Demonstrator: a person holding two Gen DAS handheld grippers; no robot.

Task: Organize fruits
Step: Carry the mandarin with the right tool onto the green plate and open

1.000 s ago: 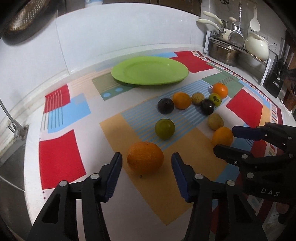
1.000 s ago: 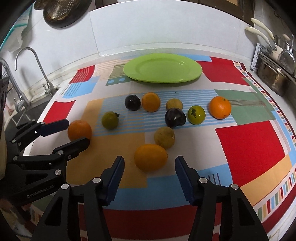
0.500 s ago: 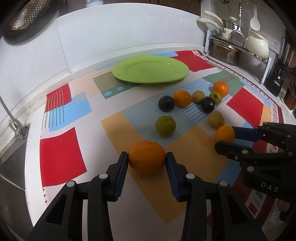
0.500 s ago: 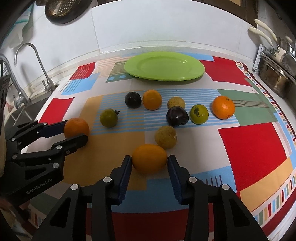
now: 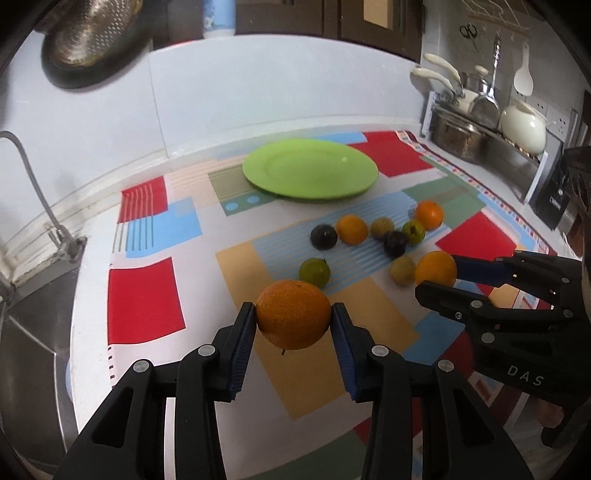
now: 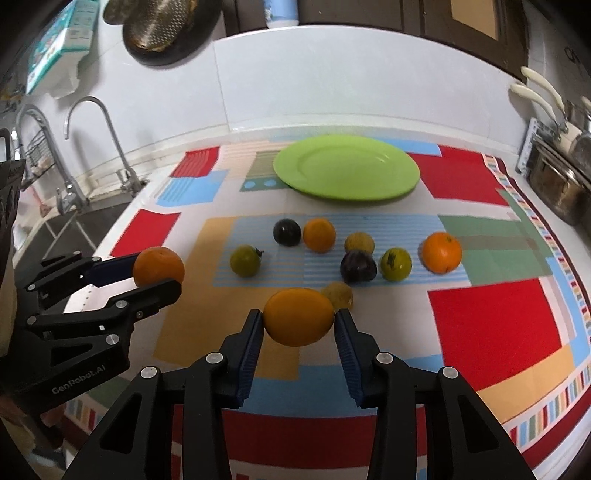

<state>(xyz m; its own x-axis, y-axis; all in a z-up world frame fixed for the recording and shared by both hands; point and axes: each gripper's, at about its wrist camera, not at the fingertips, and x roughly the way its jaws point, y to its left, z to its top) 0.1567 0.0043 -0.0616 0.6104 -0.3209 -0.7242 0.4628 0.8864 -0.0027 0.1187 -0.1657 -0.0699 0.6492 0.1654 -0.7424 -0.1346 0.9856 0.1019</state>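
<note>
On the desk (image 6: pixel 491 325) before you lies a patchwork cloth of red, blue, tan and green blocks, bounded at the rear by a white tiled wall; a sink (image 5: pixel 33 332) with a curved tap (image 6: pixel 107 136) sits to your left, a metal colander (image 5: pixel 92 33) hangs on the wall above it, and a rack of pots and ladles (image 5: pixel 476 122) stands to your right. A green plate (image 6: pixel 347 168) rests empty near the back edge of the cloth. Between the plate and your grippers a loose cluster of fruit remains on the cloth: two dark plums (image 6: pixel 358 266), two green fruits (image 6: pixel 245 260), two brownish-yellow fruits (image 6: pixel 359 243) and two oranges (image 6: pixel 442 252), near one another but mostly apart. Your left gripper (image 5: pixel 293 328) has its jaws narrowed onto a rough-skinned orange (image 5: pixel 293 319), the blue pads (image 5: pixel 243 343) pressing its left and right flanks; the fruit appears lifted clear of the cloth. Your right gripper (image 6: pixel 299 325) has its jaws likewise closed on a smooth orange-yellow fruit (image 6: pixel 299 317), gripped at both sides and partly covering one brownish fruit behind it. Each gripper with its held fruit also shows at the edge of the other's view.
</note>
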